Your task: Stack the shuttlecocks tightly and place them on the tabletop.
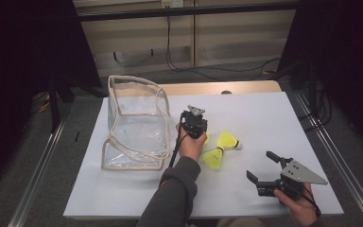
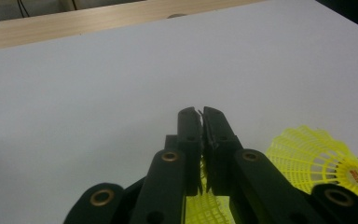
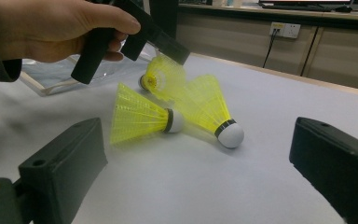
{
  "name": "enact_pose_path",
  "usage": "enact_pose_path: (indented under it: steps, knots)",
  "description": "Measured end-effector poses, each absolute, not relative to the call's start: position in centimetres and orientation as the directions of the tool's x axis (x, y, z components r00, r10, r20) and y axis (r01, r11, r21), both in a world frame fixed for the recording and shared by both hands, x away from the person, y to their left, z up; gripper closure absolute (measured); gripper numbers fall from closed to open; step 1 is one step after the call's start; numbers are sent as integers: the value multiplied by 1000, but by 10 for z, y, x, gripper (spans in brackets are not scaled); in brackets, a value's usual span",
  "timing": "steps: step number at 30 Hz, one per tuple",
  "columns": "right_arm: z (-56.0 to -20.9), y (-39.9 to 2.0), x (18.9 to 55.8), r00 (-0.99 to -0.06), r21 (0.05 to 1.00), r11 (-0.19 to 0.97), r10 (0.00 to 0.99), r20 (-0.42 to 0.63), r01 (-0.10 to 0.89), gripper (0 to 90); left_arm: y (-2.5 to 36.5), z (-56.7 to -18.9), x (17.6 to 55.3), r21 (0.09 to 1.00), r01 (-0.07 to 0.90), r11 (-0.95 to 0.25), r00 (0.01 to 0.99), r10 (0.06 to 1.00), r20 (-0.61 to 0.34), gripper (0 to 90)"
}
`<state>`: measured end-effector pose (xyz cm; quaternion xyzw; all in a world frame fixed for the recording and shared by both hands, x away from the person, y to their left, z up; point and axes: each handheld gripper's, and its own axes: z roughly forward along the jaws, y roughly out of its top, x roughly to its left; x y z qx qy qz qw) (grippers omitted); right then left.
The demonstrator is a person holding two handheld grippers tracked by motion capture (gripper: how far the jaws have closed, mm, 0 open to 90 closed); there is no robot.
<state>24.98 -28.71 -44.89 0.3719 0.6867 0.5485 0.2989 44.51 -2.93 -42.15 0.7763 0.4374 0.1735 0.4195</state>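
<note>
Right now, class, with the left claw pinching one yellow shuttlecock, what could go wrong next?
1. The left claw grips only the thin skirt edge of the lifted shuttlecock; it may slip or crush.
2. The two shuttlecocks on the table lie close below and could be knocked.
3. The clear bag looks floppy; its opening may sag.

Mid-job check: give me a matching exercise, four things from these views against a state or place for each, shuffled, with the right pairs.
Things:
1. left gripper
2. right gripper
3. clear bag
4. white-capped shuttlecock

States:
A. lies on the white mat
B. jaws wide apart, nothing between them
C. stands at the mat's left side
D. clamped on a yellow shuttlecock skirt

Pairs: 1-D, 2-B, 3-C, 4-A
</note>
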Motion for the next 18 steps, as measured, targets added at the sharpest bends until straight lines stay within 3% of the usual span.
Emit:
enact_pose_path:
  steps: [18]
  knots:
    - [-449, -286, 250, -547, 975, 126, 837, -5, 184, 28, -29, -423, 450, 797, 540, -271, 552, 829, -92, 805]
